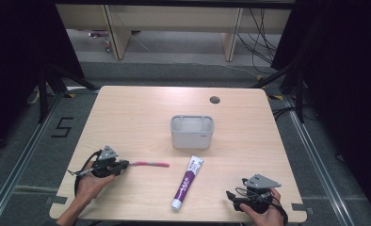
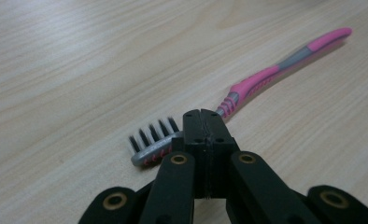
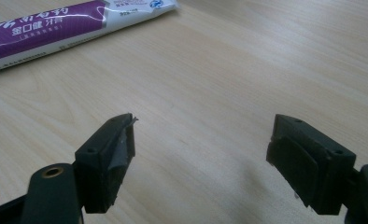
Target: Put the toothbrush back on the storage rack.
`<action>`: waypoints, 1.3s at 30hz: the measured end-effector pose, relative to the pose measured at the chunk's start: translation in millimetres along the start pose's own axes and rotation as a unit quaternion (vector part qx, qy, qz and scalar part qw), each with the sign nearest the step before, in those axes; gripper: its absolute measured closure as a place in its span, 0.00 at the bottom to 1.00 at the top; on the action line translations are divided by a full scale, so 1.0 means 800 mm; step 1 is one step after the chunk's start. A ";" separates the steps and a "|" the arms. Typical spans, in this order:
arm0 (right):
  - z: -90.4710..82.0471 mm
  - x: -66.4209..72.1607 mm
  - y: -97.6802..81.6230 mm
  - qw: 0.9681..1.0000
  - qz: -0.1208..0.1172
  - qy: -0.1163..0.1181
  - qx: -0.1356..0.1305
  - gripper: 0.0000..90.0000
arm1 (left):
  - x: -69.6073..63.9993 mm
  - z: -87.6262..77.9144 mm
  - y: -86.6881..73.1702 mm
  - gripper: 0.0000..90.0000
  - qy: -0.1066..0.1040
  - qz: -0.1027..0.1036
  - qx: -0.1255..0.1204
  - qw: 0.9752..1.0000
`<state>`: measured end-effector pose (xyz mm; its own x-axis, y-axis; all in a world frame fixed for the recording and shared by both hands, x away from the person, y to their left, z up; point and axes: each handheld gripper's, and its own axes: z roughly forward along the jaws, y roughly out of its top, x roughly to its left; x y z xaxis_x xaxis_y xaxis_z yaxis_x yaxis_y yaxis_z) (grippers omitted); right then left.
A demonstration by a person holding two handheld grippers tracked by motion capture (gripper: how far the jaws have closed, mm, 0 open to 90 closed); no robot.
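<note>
A pink and grey toothbrush (image 1: 150, 164) lies on the wooden table (image 1: 141, 113), handle pointing right. My left gripper (image 1: 126, 164) is at its brush end with the jaws closed flat against each other. In the left gripper view the shut tips (image 2: 203, 114) cover the neck of the toothbrush (image 2: 266, 74), which runs crosswise behind them, not between them; the bristled head pokes out at the left. I cannot tell whether the tips touch it. My right gripper (image 1: 230, 195) rests near the front right edge, open (image 3: 201, 140) and empty. A purple and white toothpaste tube (image 1: 187, 182) (image 3: 56, 28) lies between the grippers.
A grey rectangular holder (image 1: 192, 136) stands upright at the table's middle, beyond the tube. A round cable hole (image 1: 215, 100) sits near the far edge. The table's front edge runs close under both hands.
</note>
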<state>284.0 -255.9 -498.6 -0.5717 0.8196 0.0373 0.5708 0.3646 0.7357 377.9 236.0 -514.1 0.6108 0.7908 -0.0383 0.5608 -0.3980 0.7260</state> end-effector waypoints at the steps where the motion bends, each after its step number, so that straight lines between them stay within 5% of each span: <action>1: 0.000 0.000 0.000 1.000 0.000 0.000 0.000 0.26 | 0.001 0.001 0.001 0.99 0.001 -0.004 -0.003 1.000; 9: -0.001 -0.003 0.000 1.000 -0.010 -0.003 -0.001 0.26 | 0.011 0.007 0.012 0.99 0.012 -0.018 -0.002 1.000; 39: -0.001 -0.005 -0.001 1.000 -0.008 -0.001 0.000 0.26 | 0.019 0.044 0.057 0.99 0.017 -0.018 0.016 1.000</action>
<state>285.8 -259.6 -498.6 -0.5794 0.8147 0.0239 0.5612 0.3775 0.7366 432.9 213.5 -505.9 0.5700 0.8207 -0.0404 0.6009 -0.3828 0.7018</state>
